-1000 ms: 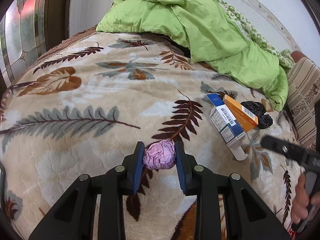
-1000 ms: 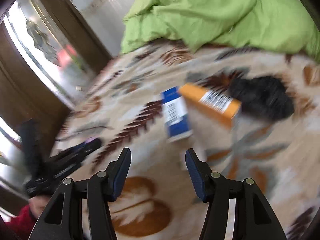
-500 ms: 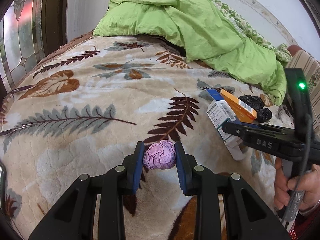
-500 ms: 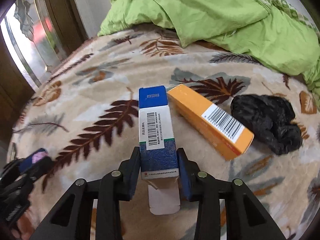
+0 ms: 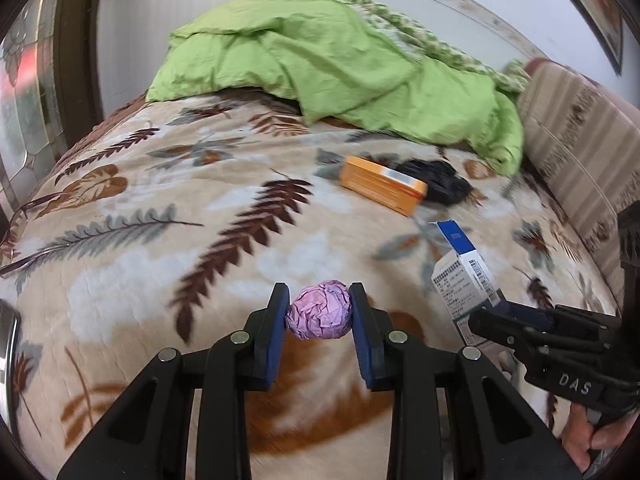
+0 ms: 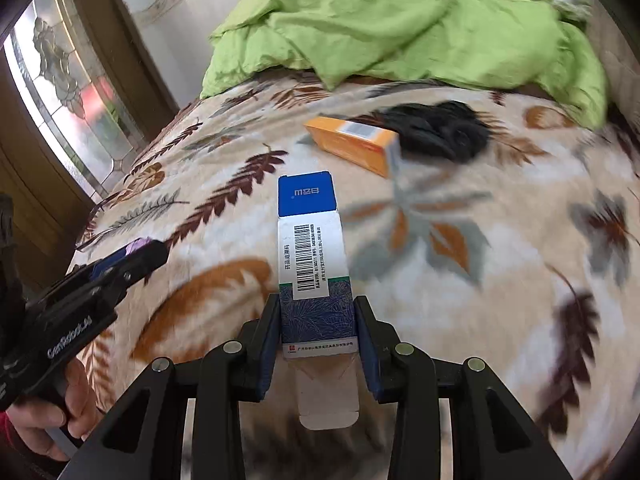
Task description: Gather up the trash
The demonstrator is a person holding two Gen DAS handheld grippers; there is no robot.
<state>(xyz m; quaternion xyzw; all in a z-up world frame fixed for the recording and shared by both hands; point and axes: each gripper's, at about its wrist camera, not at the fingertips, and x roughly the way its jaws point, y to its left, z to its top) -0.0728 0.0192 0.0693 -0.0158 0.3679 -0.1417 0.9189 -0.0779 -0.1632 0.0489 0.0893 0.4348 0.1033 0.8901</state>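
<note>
My left gripper (image 5: 319,312) is shut on a crumpled pink paper ball (image 5: 320,315) and holds it above the leaf-patterned blanket (image 5: 140,240). My right gripper (image 6: 317,320) is shut on a blue and white carton (image 6: 312,256) with a barcode, lifted off the bed; the carton also shows in the left wrist view (image 5: 464,276). An orange carton (image 5: 380,190) and a crumpled black bag (image 5: 438,186) lie on the blanket further back; both also show in the right wrist view, the orange carton (image 6: 352,144) and the black bag (image 6: 436,130).
A green duvet (image 5: 340,68) is heaped at the head of the bed. A striped cushion (image 5: 576,148) stands at the right edge. A stained-glass door (image 6: 68,80) is on the left beside the bed.
My right gripper closed on the blue and white carton and lifted it off the blanket, away from the orange carton. My left gripper kept hold of the pink ball and rose a little.
</note>
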